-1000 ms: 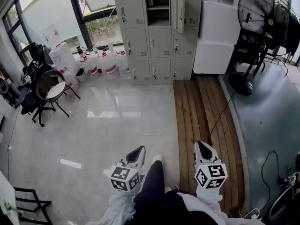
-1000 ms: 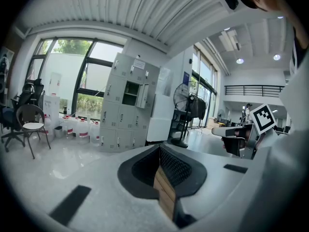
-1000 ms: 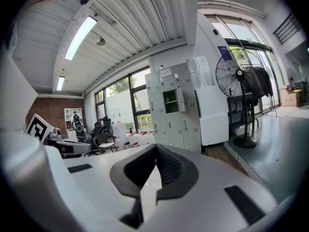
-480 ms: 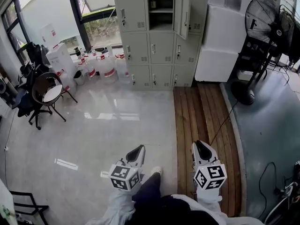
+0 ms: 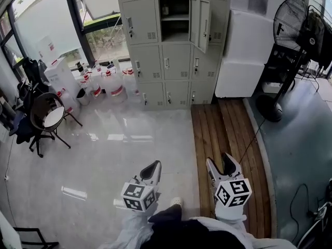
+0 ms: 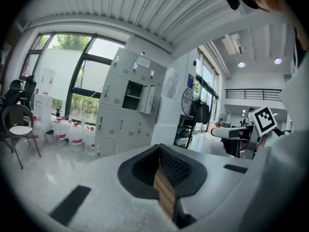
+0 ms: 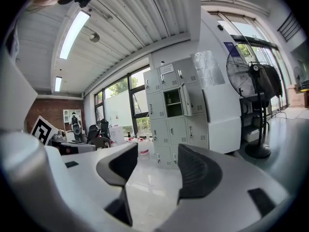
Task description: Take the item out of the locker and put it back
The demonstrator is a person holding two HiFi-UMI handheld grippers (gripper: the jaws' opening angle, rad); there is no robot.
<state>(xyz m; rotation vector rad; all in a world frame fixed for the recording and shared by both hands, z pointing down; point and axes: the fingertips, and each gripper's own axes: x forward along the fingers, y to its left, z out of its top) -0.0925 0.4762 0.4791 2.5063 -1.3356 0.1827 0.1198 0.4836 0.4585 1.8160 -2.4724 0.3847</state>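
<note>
Two grippers out front, low in the head view, side by side with a gap between them. Held the left gripper (image 5: 154, 166) pressed together, pads meeting flat, nothing pinched. Had the right gripper (image 5: 219, 161) spread, jaws just then opening, nothing between them but air. Showed the left one against the glossy pale tiles (image 5: 129, 134) and the right one against the wooden planks (image 5: 223, 128). Caught a pale shoe (image 5: 176, 202) on the tiles between the two, with a dark trouser leg below it.

Pointed both toward the grey locker (image 5: 176, 61) at the far wall, well apart from either gripper. Found one compartment (image 5: 174, 19) open in the upper part, its door (image 5: 200, 22) swung out to the right and a shelf across the inside. Could not make out the item in there; too small and dark to tell.

Spotted a cluster of water jugs (image 5: 106, 82) with red labels on the floor left of the locker, below the window (image 5: 52, 14). Further left, a dark chair (image 5: 45, 119) with a round seat. Right of the locker, a tall white block (image 5: 241, 45), then a black standing fan (image 5: 298, 30).
</note>
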